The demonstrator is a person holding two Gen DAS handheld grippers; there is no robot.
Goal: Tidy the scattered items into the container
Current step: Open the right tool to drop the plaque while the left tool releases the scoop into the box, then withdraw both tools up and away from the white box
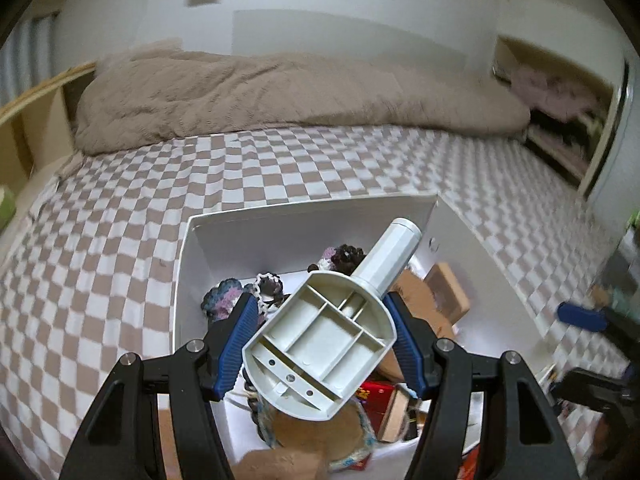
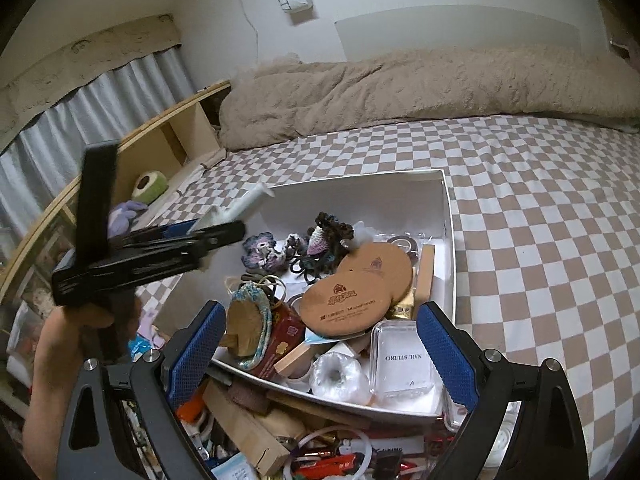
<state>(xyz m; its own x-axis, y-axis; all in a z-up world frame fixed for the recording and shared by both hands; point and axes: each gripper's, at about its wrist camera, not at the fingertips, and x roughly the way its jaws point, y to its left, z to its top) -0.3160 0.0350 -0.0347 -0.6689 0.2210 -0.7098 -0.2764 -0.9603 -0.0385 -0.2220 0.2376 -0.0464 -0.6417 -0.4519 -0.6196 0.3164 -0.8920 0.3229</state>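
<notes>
Left tongs (image 1: 320, 344): blue ribbed pads pinching the flat ribbed head of a pale grey plastic tool with a cylindrical handle (image 1: 332, 332); the handle points toward 1 o'clock, above the open white rectangular box (image 1: 304, 210).

Right tongs (image 2: 320, 356): blue pads spread wide, nothing between them, poised over the near rim of the box (image 2: 448, 216).

White box: sits on the brown-and-white checked bedsheet (image 2: 540, 240). Contents, in the right wrist view:
- two round cork coasters with printed logos (image 2: 352, 300), overlapping, centre;
- crocheted purple and dark yarn pieces (image 2: 320, 240), toward 12 o'clock;
- clear plastic case with a label (image 2: 404, 360), at 5 o'clock;
- white roll wrapped in clear film (image 2: 340, 376), just beside the case at its 9 o'clock;
- red printed carton (image 2: 280, 340), at 7 o'clock.

Loose clutter (image 2: 280, 440): wooden blocks, cords and small oddments heaped outside the box's near wall, at 6 o'clock.

Beige fluffy blanket (image 2: 420, 84): bunched across the bed at 12 o'clock, well apart from the box.

Person's hand (image 2: 84, 316): at 9 o'clock in the right wrist view, carrying the left tongs' handle.
</notes>
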